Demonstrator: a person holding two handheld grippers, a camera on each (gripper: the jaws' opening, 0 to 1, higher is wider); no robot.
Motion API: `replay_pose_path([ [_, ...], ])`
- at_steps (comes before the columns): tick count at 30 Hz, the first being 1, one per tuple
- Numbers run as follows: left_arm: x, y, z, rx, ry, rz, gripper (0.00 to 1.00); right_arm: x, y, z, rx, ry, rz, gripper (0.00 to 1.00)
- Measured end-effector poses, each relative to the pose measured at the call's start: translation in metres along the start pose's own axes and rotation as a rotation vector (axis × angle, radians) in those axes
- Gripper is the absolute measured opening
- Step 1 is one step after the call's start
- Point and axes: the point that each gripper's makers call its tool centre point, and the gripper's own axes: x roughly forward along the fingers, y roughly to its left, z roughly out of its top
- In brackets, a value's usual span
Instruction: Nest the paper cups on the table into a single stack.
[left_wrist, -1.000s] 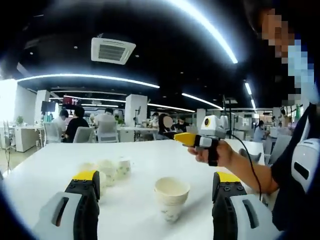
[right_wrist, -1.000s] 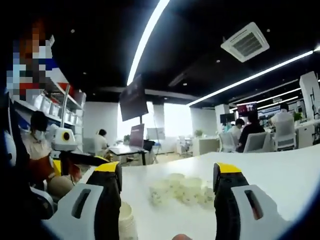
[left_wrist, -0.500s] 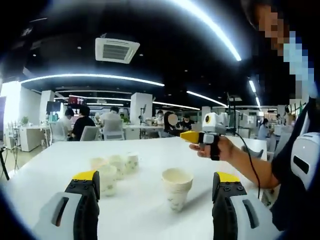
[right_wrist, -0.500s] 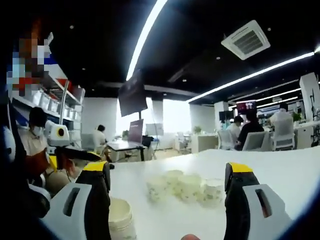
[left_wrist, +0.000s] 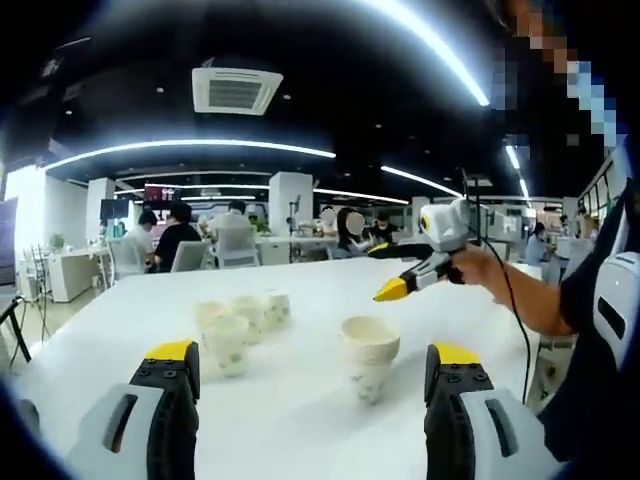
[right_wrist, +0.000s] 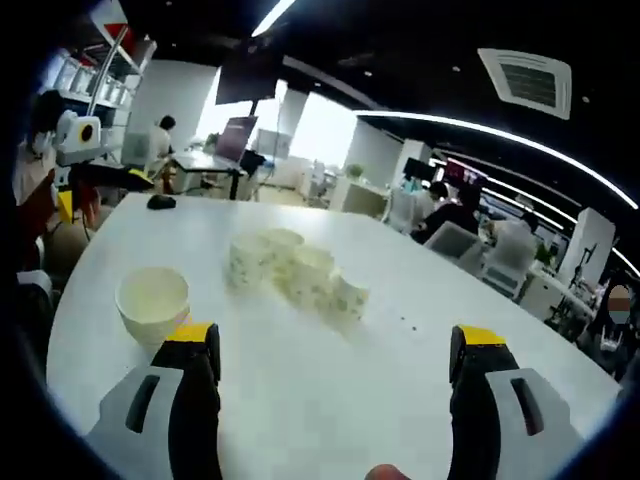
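Down at the bottom of the left gripper view, the left gripper (left_wrist: 312, 375) has its two yellow-tipped jaws spread wide apart with nothing between them, hovering low over the white table (left_wrist: 300, 420). Just beyond the gap stands a single paper cup (left_wrist: 369, 354), upright and open, nearer the right-hand jaw. Farther back toward the left-hand jaw sits a cluster of cups (left_wrist: 240, 322), close together, some with a faint green print; I cannot tell whether any are nested. Higher on the right side, the right gripper (left_wrist: 392, 290) comes in held by a hand (left_wrist: 470, 266), its yellow tip angled down toward the table above the single cup; from here I cannot tell how its jaws stand. In the right gripper view, that gripper's own jaws rise well apart and empty over the table, with bare tabletop between them. The single cup (right_wrist: 153, 300) stands just beyond the left-hand jaw, and the cluster (right_wrist: 292, 270) lies farther out, near the middle of the table, well apart from it. A small dark object (right_wrist: 161, 202) rests near the far edge. Behind the table is an open office with desks, chairs and seated people (left_wrist: 178, 232).
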Motion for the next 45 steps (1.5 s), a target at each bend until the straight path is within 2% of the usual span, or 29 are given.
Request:
replay_pose_path([
  [3, -0.006, 0.002, -0.005, -0.001, 0.010, 0.000, 0.99, 0.006, -0.003, -0.011, -0.004, 0.051, 0.002, 0.99],
  [10, -0.018, 0.009, -0.009, -0.015, 0.007, 0.014, 0.99, 0.020, -0.006, -0.019, 0.029, 0.076, 0.006, 0.94],
  [18, -0.028, 0.013, -0.015, -0.043, -0.002, 0.023, 0.99, 0.049, -0.006, -0.027, 0.064, 0.106, 0.023, 0.87],
  [29, -0.034, 0.012, -0.024, -0.076, -0.001, 0.026, 0.99, 0.095, 0.004, -0.023, 0.123, 0.111, 0.075, 0.74],
  [38, -0.036, 0.010, -0.028, -0.089, 0.006, 0.024, 0.99, 0.134, 0.000, -0.018, 0.188, 0.103, 0.079, 0.59],
  [45, -0.036, 0.008, -0.033, -0.098, 0.016, 0.022, 0.99, 0.161, -0.001, -0.018, 0.243, 0.114, 0.080, 0.57],
])
